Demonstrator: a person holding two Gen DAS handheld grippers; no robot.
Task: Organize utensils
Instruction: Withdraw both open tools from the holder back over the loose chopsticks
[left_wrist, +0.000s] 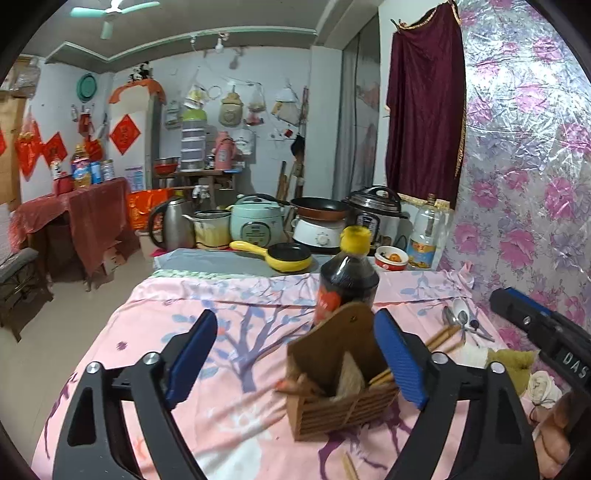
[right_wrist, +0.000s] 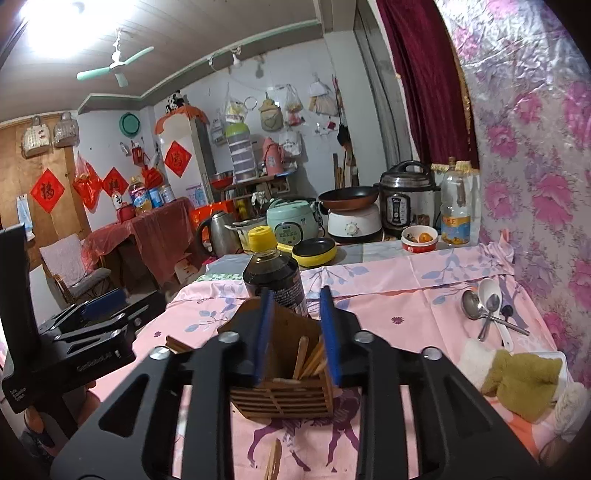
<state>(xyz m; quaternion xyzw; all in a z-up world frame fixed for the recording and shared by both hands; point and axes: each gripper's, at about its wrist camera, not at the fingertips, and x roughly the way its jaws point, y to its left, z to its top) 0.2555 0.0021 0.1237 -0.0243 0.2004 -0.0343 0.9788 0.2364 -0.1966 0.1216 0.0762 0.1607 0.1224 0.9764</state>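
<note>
A brown wooden utensil holder (left_wrist: 332, 384) (right_wrist: 284, 384) stands on the pink cloth (left_wrist: 221, 332). Wooden chopsticks (right_wrist: 310, 360) stick up in it. My left gripper (left_wrist: 295, 354) is open, its right pad beside the holder's right side. My right gripper (right_wrist: 297, 332) is half closed above the holder's opening, with nothing visibly between its pads. Several metal and white spoons (right_wrist: 487, 306) (left_wrist: 461, 319) lie at the far right. Loose chopsticks (left_wrist: 443, 338) lie near them, and one (right_wrist: 273, 461) lies in front of the holder.
A dark sauce bottle with a yellow cap (left_wrist: 349, 273) (right_wrist: 273, 273) stands just behind the holder. An olive and white cloth (right_wrist: 517, 380) lies at right. Cookers, a kettle and pans (left_wrist: 258, 221) crowd the far end. The floral wall (left_wrist: 535, 184) is at right.
</note>
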